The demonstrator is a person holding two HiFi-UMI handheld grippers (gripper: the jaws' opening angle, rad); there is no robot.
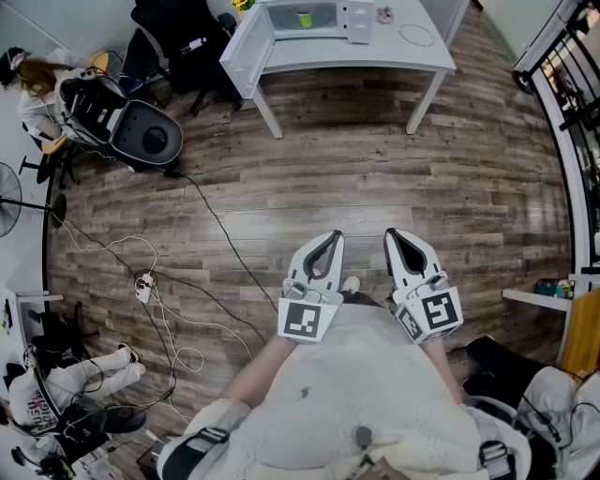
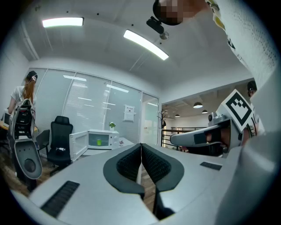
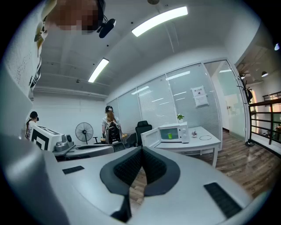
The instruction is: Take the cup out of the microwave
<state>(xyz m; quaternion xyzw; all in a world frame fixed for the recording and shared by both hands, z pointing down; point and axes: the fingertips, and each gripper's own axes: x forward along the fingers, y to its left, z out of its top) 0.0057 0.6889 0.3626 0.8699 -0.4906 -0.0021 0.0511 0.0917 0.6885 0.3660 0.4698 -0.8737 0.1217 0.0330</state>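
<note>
Both claws are pinched narrow and hold nothing. The left gripper [image 1: 334,236] and right gripper [image 1: 390,234] sit close to the person's body. The green cup [image 1: 305,18] stands inside the microwave [image 1: 359,21], whose door [image 2: 78,146] is swung open, on a white table [image 1: 375,54] well across the wood floor [image 1: 394,178]. A black office chair [image 1: 178,37] stands beside the table, and a cable [image 1: 220,230] trails over the floor between.

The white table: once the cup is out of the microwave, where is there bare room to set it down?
The front strip of the table, before the microwave, is bare. Right of it lie a small object and a thin loop; the open door blocks the left.
</note>
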